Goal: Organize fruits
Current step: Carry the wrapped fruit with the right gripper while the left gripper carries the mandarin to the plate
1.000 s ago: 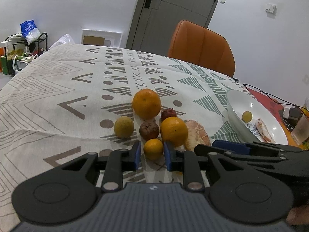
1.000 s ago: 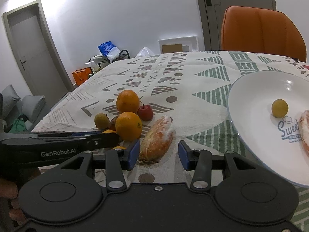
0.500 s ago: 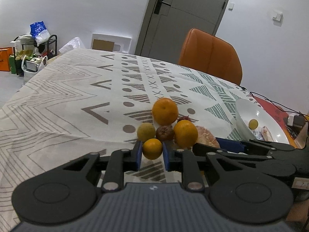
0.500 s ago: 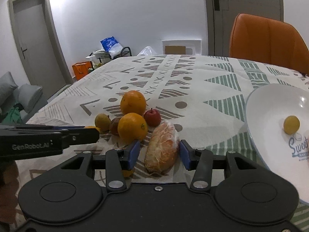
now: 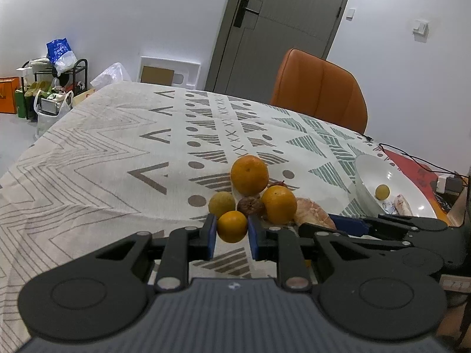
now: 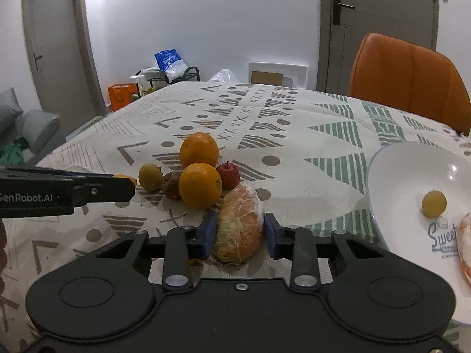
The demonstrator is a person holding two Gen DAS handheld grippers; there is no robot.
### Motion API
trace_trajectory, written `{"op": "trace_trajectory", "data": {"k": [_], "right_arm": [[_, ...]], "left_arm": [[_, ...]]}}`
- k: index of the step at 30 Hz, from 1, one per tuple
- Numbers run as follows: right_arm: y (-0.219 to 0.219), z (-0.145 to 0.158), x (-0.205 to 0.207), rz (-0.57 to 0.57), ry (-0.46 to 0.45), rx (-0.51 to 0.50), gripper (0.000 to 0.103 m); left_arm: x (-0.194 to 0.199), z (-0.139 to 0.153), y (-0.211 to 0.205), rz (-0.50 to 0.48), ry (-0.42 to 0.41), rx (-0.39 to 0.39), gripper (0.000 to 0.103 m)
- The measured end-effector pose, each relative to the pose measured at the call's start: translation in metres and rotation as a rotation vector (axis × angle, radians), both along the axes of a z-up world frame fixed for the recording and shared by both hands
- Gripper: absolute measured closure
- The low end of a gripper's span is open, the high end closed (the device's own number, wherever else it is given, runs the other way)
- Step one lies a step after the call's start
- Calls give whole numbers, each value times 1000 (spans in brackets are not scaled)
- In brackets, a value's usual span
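Fruits sit clustered mid-bench on patterned cloth (image 5: 123, 153). L gripper (image 5: 232, 232): fingers pinching a small orange (image 5: 232, 226) from both sides, blue pads touching it; the fruit is at the near edge of the cluster, w/ a yellow-green fruit (image 5: 221, 204) just behind-left and a dark wrinkled fruit (image 5: 250, 206) just behind-right. Cannot tell if the small orange is lifted off the cloth. Behind those: mid-size orange (image 5: 279, 204) and large orange (image 5: 249, 174), touching or nearly so. R gripper (image 6: 239, 235): fingers set around a peeled citrus segment in clear wrap (image 6: 240, 226), L pad touching it, R pad against or just beside the wrap; segment lies lengthwise between the fingers on the cloth. Red apple (image 6: 228, 174) sits behind the mid-size orange in R wrist view. White bowl (image 6: 391, 170) to the right, near bench edge, holds a small yellow fruit (image 6: 434, 203) and a second wrapped segment (image 6: 465, 244), partly cut off by frame. Orange chair (image 5: 319, 89) at the far side of bench. L gripper body visible at left of R wrist view.
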State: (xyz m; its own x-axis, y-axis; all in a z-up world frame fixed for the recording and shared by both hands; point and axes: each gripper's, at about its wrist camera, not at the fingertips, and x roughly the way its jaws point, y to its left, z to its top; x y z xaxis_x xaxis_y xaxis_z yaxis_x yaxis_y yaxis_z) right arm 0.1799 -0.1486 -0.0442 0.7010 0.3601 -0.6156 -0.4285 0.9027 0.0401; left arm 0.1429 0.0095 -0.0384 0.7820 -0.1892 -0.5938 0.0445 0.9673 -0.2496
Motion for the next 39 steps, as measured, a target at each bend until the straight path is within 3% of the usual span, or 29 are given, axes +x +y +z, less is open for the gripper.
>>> {"op": "trace_trajectory", "data": {"k": [22,39], "right_arm": [[-64,38,-22,-115,-79,116,71],[-119,33,-25,-254,-75,131,71]], "left_arm": [[11,11,-44,-94,-37,11,82],[17,16,-82,-171,-50,28,82]]}}
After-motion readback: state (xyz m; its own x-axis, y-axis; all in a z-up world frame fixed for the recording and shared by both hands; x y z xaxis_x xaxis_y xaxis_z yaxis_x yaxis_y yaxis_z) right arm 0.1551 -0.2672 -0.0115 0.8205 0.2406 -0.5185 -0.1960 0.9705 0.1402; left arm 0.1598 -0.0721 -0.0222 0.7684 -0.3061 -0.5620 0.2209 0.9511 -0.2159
